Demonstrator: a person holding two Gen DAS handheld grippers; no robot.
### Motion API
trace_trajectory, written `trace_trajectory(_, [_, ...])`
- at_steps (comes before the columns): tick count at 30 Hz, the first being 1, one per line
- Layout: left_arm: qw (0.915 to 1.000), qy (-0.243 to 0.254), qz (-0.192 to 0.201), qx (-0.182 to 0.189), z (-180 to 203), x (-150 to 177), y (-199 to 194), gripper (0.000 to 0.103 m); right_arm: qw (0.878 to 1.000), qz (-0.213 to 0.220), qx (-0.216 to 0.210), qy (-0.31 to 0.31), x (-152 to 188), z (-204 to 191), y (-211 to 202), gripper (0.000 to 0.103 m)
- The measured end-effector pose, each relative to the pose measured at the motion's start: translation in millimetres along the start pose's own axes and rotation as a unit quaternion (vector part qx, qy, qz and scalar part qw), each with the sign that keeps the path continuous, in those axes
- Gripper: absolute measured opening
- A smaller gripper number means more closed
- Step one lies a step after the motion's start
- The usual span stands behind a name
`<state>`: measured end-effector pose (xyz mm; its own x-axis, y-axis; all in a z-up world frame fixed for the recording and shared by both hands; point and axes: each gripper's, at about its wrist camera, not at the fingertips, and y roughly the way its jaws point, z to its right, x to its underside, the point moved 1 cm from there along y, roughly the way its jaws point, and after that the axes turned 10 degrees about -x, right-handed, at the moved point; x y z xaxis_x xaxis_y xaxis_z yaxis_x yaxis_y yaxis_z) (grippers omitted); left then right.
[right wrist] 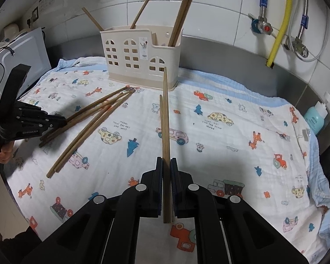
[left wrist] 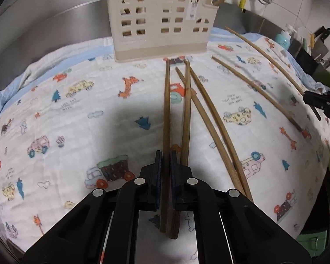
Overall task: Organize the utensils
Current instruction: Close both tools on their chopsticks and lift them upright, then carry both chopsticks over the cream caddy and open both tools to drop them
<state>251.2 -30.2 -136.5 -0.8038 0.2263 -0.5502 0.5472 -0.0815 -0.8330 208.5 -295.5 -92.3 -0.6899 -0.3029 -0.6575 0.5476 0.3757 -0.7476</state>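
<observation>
Setting: tiled kitchen wall behind, steel bench (right wrist: 242, 52) carrying a cartoon-print cloth (right wrist: 231, 145) spread across it.
Holder: cream utensil holder (right wrist: 143, 59) standing upright at the far edge of the cloth, already keeping a few chopsticks leaning out of its top.
Loose chopsticks: four lying in a loose fan (right wrist: 88, 123) on the left part of the cloth in the right wrist view, narrow tips pointing toward the holder, thick ends nearer.
Right claw (right wrist: 166, 169): nearly closed, pinching a pair of chopsticks (right wrist: 165, 118) by the thick ends; shafts running straight ahead along the fingers, tips aiming at the holder's low right end.
Left claw (left wrist: 166, 162): closing round one chopstick (left wrist: 166, 110) of the fan, near its thick end; pads looking snug on it, firm contact hard to confirm; a neighbouring stick (left wrist: 187, 114) lying just right of the fingers, outside them.
Key relation: holder lying dead ahead and far from both claws, each held long axis already pointing at it; right claw appearing raised and readier.
Judgement: likely needing a tilt toward upright before dropping the right pair into the opening.
</observation>
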Motion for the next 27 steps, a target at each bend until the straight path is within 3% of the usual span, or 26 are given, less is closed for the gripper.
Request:
trace_trajectory(4, [0.9994,-0.024,0.006,0.023,-8.4,-8.2,-10.2,0.006,1.0,0.007,0.002,-0.004,-3.0,-2.2,-6.1,0.007])
trace_trajectory(13, [0.9944,-0.075,0.072,0.019,-26.4,-30.5,-45.8,0.006,1.0,0.027,0.005,-0.005,-10.2,-5.6,-21.0,0.007])
trace_trajectory(17, [0.9915,-0.079,0.1,0.024,-27.6,-41.0,-59.2,0.006,0.999,0.04,0.003,-0.006,-17.3,-7.6,-28.3,0.007])
trace_trajectory(27, [0.9891,-0.08,0.12,0.03,-24.7,-49.4,-59.8,0.006,0.997,0.076,-0.001,-0.011,-42.7,-16.1,-45.7,0.007])
